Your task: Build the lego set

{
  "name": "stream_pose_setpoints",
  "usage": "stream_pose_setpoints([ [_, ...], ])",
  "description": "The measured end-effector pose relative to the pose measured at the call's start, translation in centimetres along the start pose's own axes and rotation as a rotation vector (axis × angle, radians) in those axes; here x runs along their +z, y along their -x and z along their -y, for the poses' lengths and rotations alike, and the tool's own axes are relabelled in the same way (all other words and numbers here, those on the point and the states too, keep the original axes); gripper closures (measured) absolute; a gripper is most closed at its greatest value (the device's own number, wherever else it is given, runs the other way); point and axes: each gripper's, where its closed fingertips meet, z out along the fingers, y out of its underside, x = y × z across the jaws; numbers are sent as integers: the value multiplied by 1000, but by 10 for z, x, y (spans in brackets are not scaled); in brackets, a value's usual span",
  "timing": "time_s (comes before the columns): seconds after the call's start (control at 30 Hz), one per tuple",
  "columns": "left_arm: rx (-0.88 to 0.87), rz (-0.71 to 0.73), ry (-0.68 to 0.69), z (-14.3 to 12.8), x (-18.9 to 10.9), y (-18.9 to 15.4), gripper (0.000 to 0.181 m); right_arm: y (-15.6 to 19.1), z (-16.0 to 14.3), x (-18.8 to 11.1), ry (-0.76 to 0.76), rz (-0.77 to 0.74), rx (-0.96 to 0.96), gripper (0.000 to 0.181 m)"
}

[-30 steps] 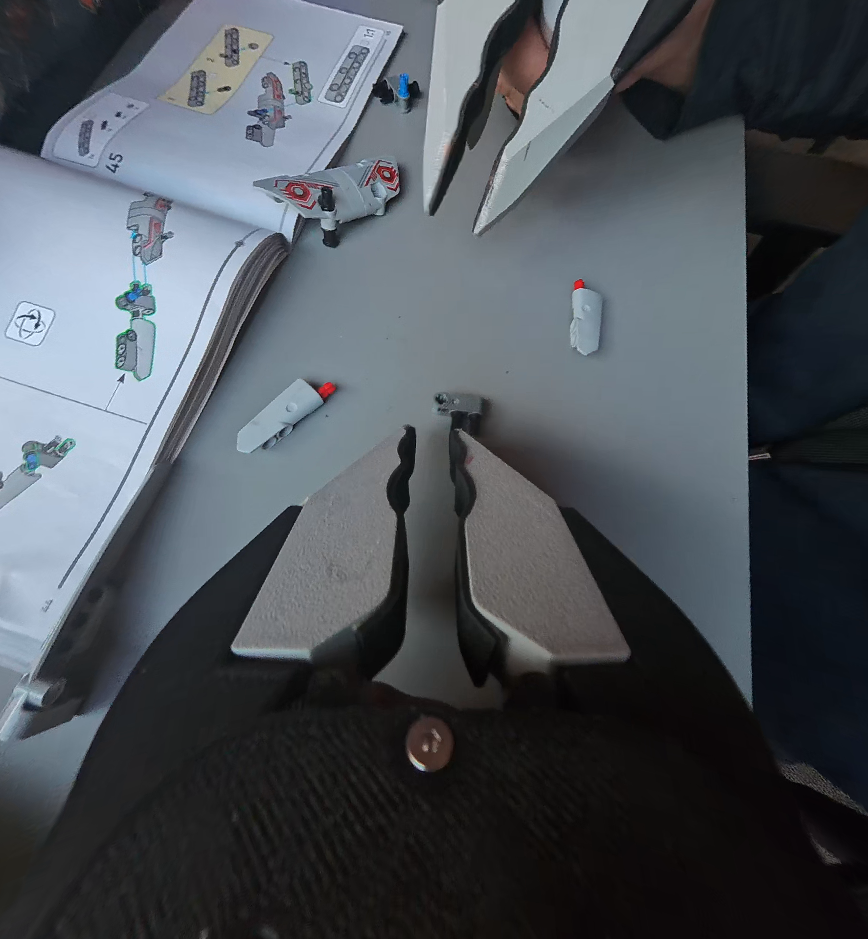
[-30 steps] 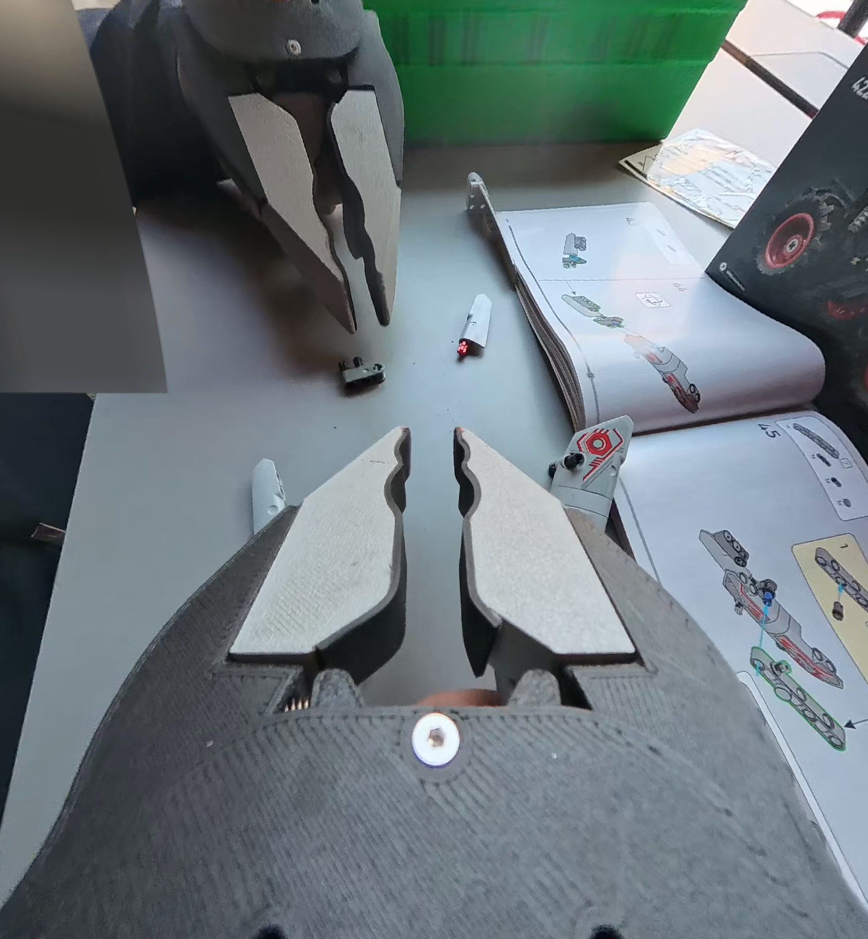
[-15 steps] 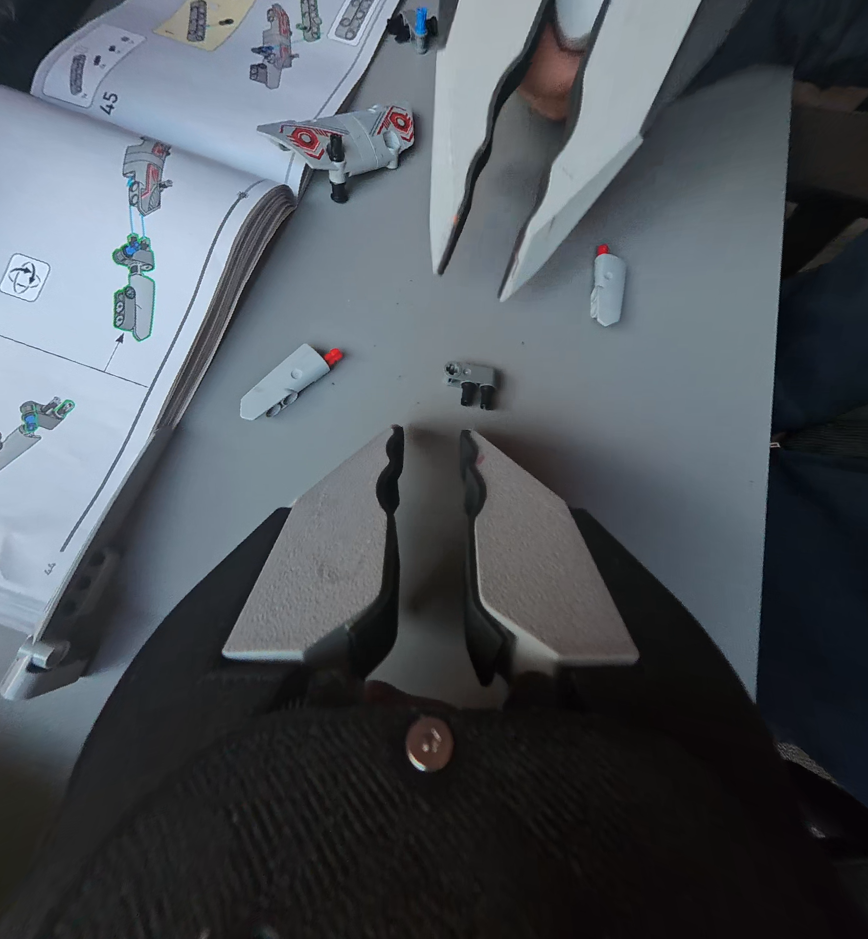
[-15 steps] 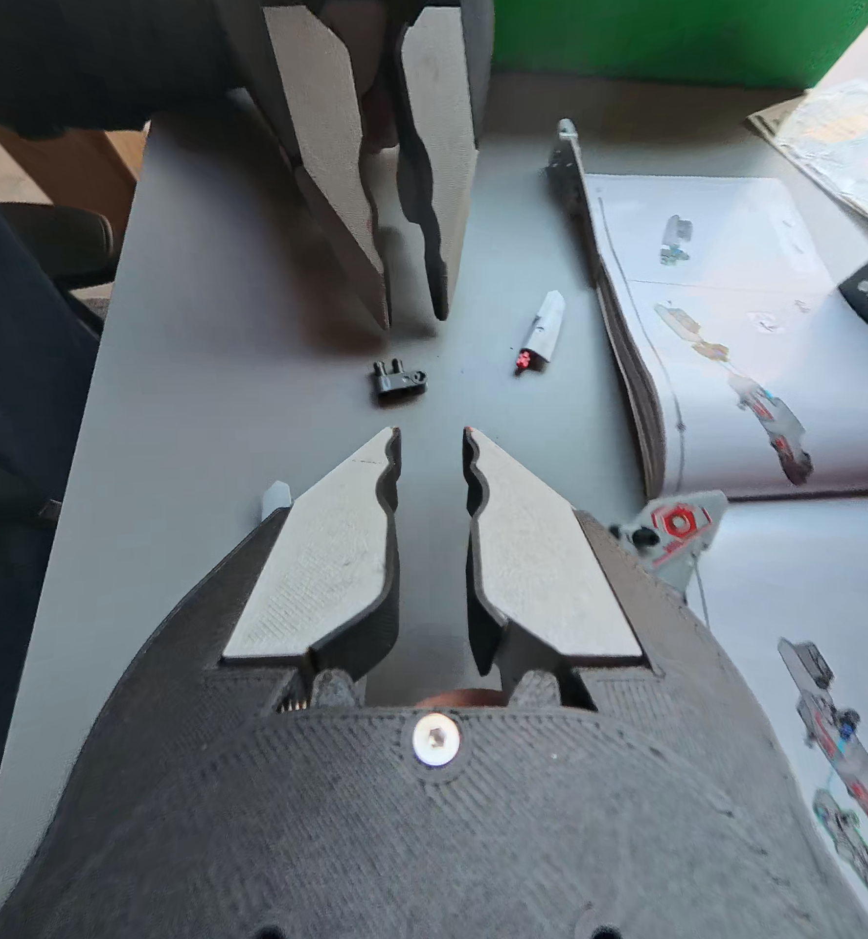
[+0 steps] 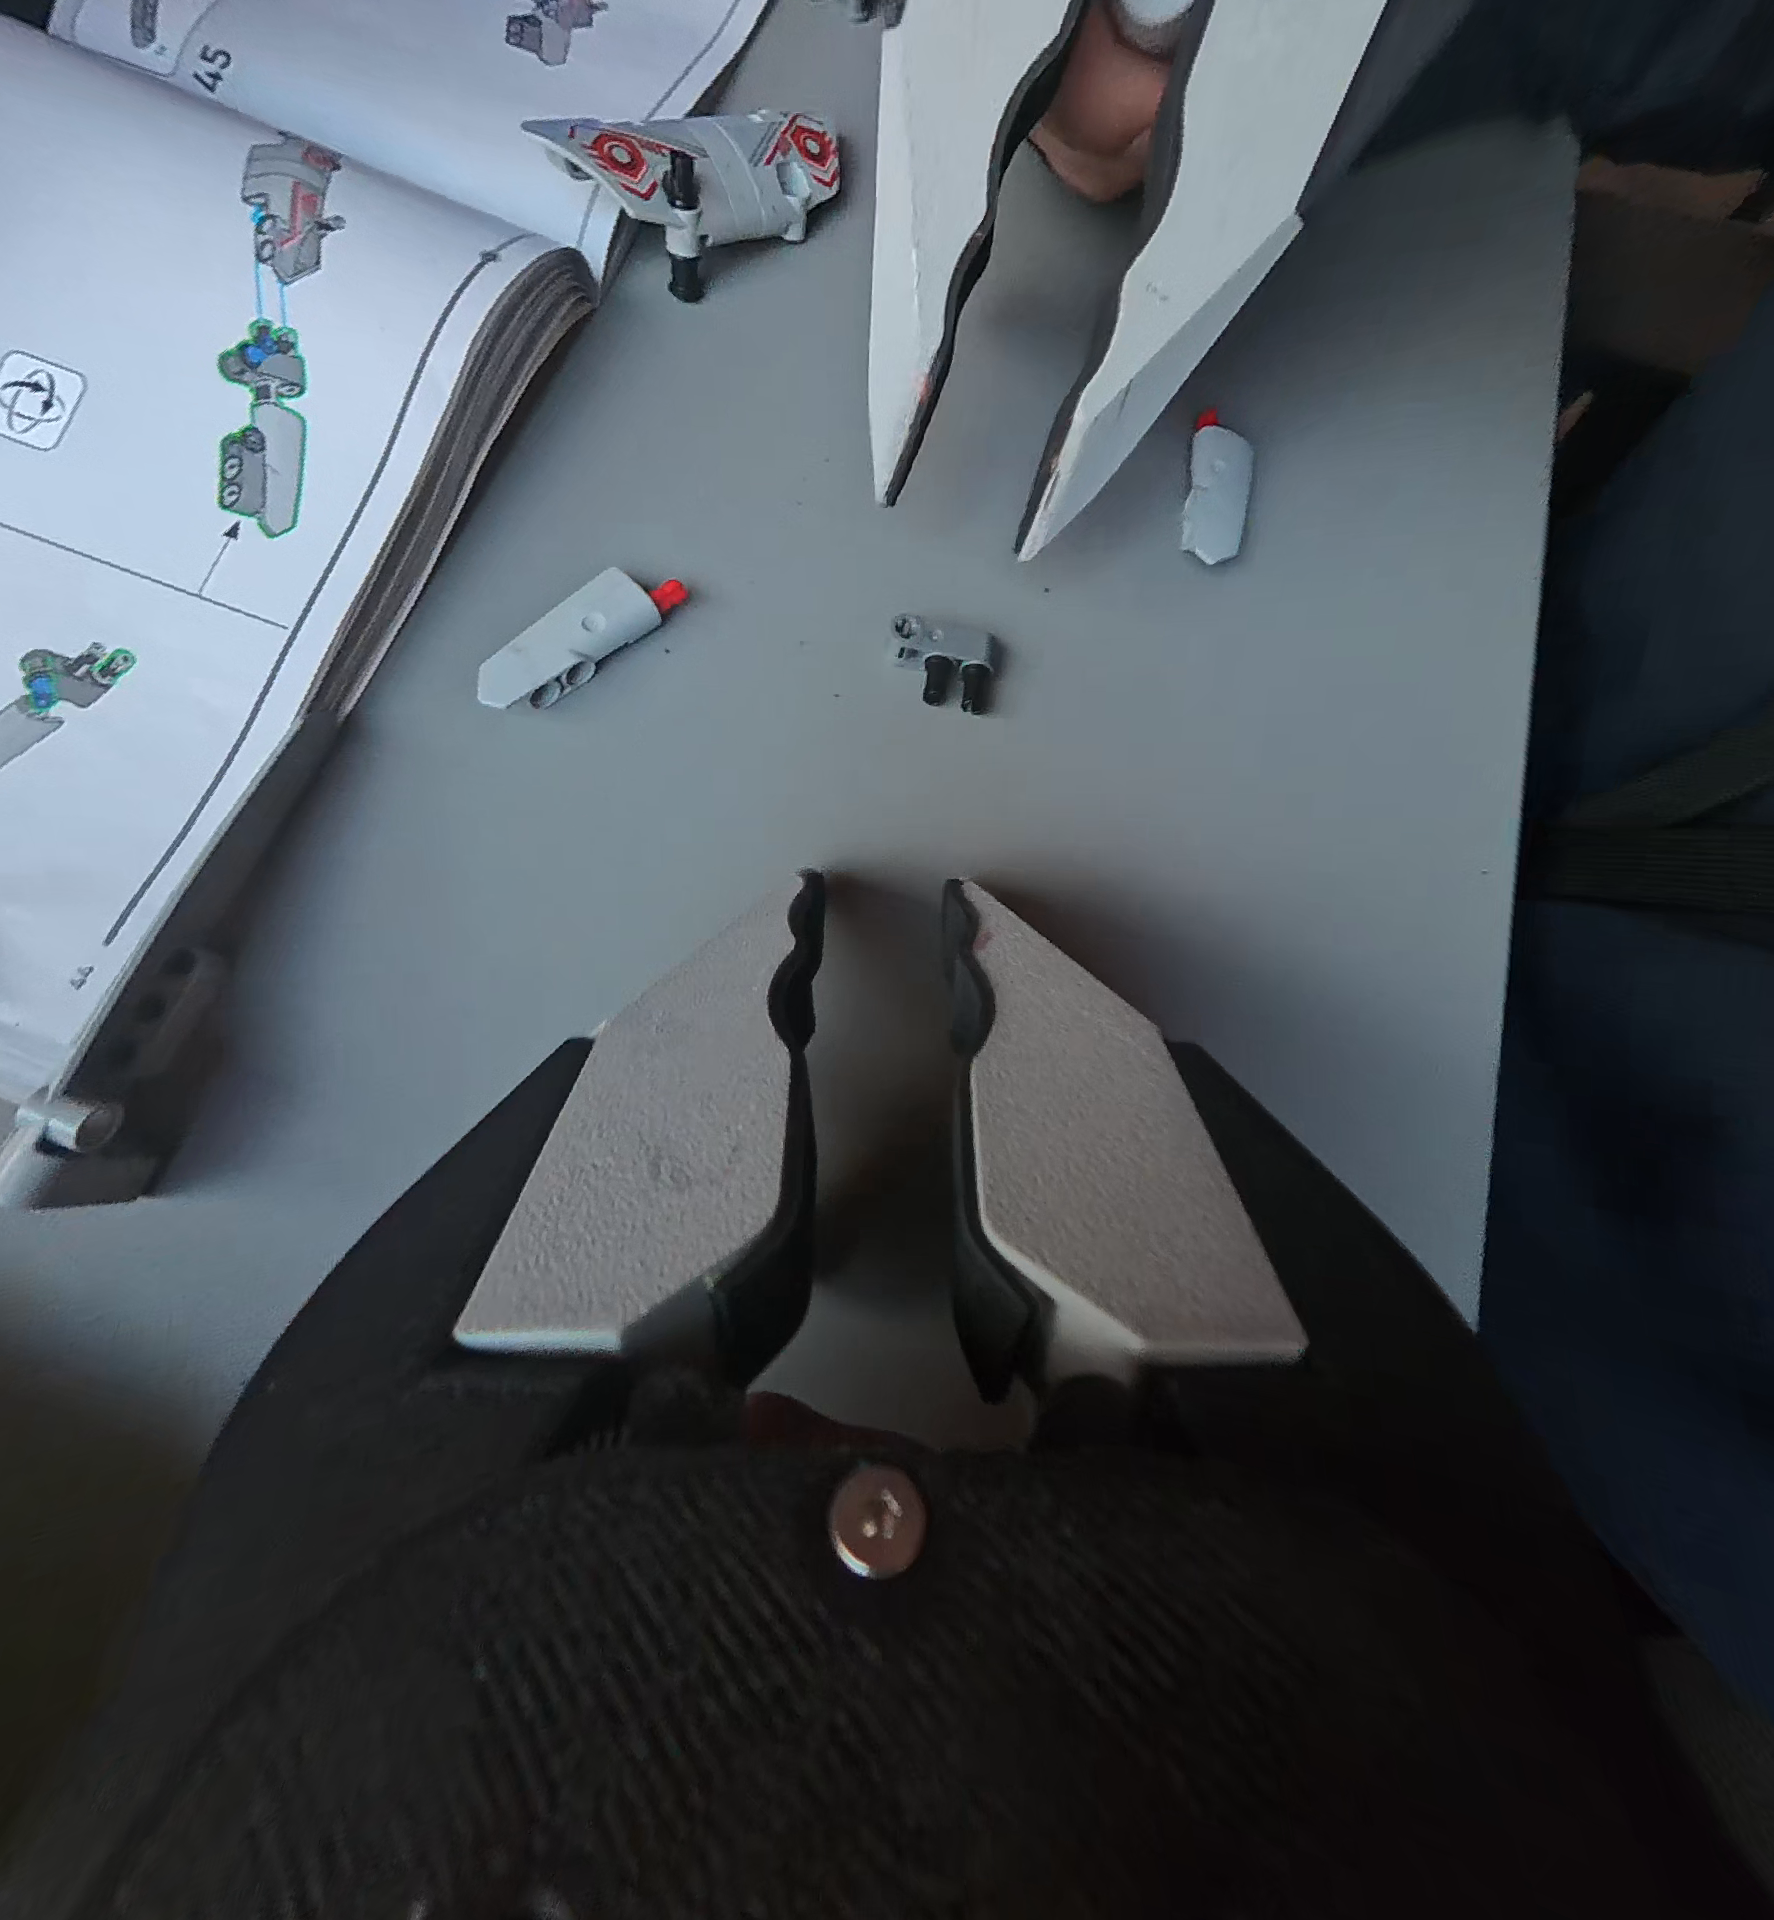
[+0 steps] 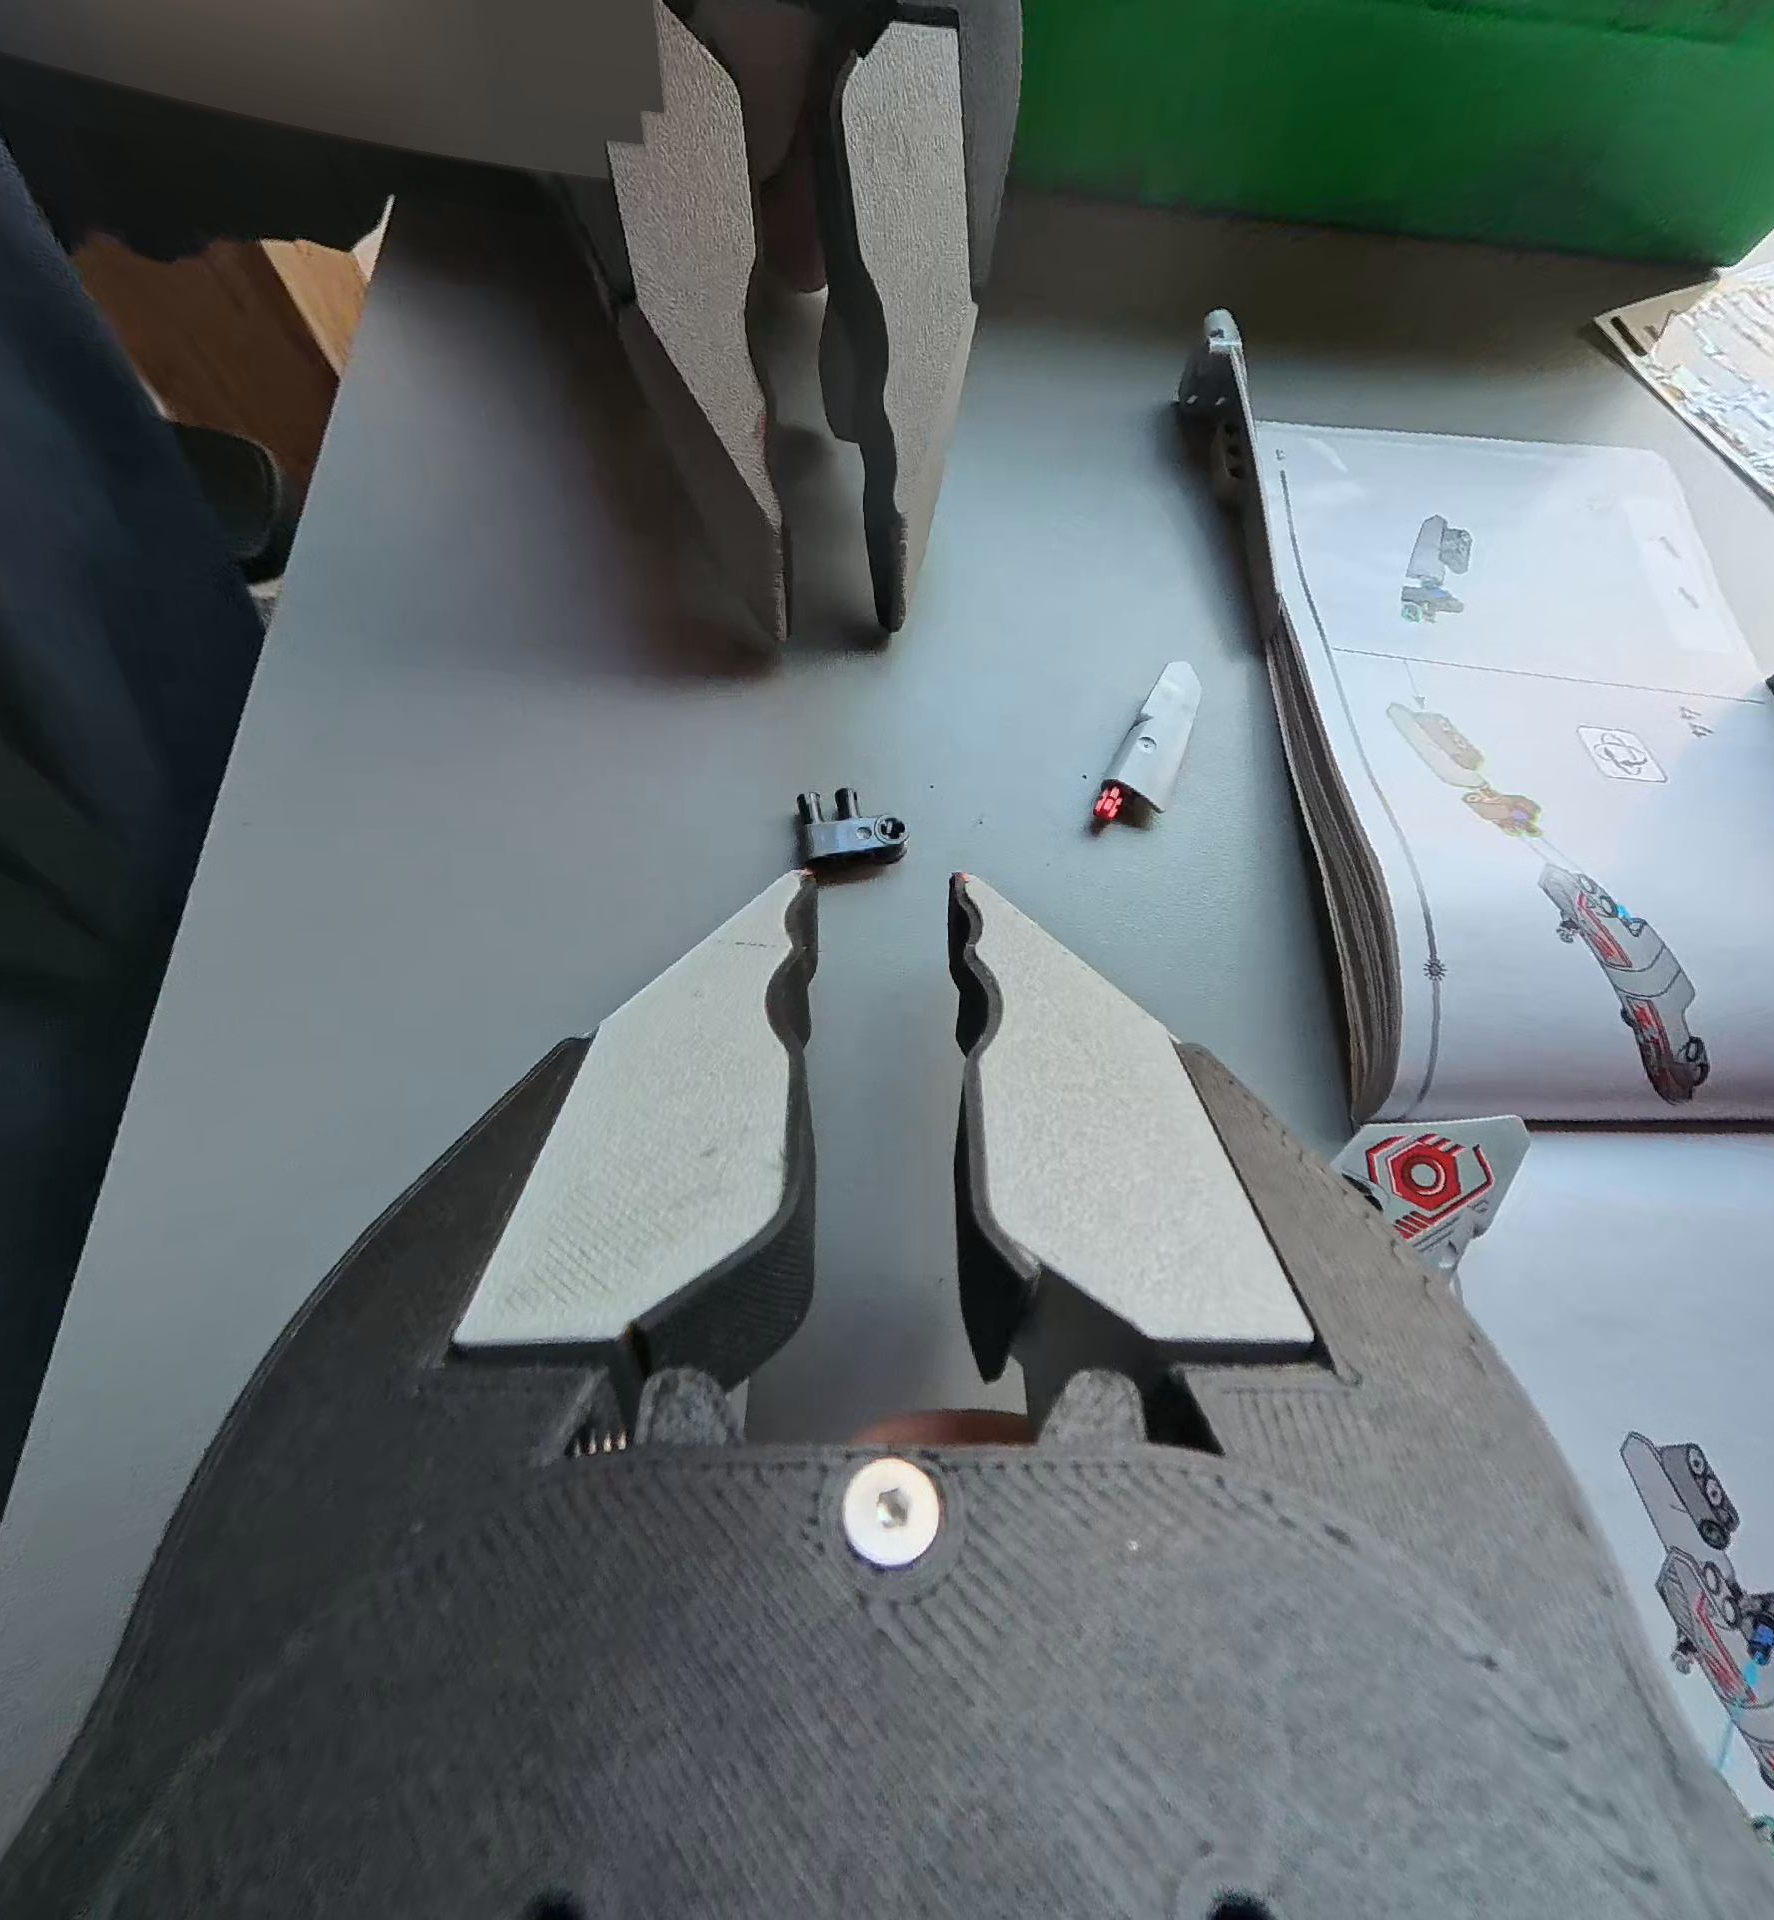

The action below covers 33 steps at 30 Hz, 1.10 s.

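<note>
A small grey connector with two black pins (image 5: 943,659) lies on the grey table between my two grippers; it also shows in the right wrist view (image 6: 851,829). My left gripper (image 5: 883,885) is open and empty, a short way back from it. My right gripper (image 6: 883,881) is open and empty, its tips just short of the connector; it shows from the left wrist view (image 5: 956,525) too. A grey panel piece with a red pin (image 5: 571,642) lies left of the connector, also in the right wrist view (image 6: 1153,756). Another grey piece with a red pin (image 5: 1218,499) lies to the right.
The open instruction booklet (image 5: 135,468) covers the left side, also in the right wrist view (image 6: 1548,790). A grey assembly with red stickers (image 5: 696,171) rests at its edge and shows in the right wrist view (image 6: 1423,1184). A green bin (image 6: 1382,114) stands behind. The table edge (image 5: 1517,831) runs close on the right. The grippers' ends are close to 7 cm from one another.
My left gripper has drawn back from the connector. My right gripper has moved in toward it, until its tips sit just short of it. Both have opened slightly wider.
</note>
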Motion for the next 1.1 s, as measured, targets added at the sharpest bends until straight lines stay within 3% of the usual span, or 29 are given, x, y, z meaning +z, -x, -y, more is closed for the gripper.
stream_pose_setpoints([
  [0.53, -15, 27, 4, -2, -1, 5, 168, -27, 2, -19, -93, -67, 67, 160],
  [1.1, 1, 12, 5, 1, 3, 0, 166, 6, 2, 25, 83, 127, -71, 156],
])
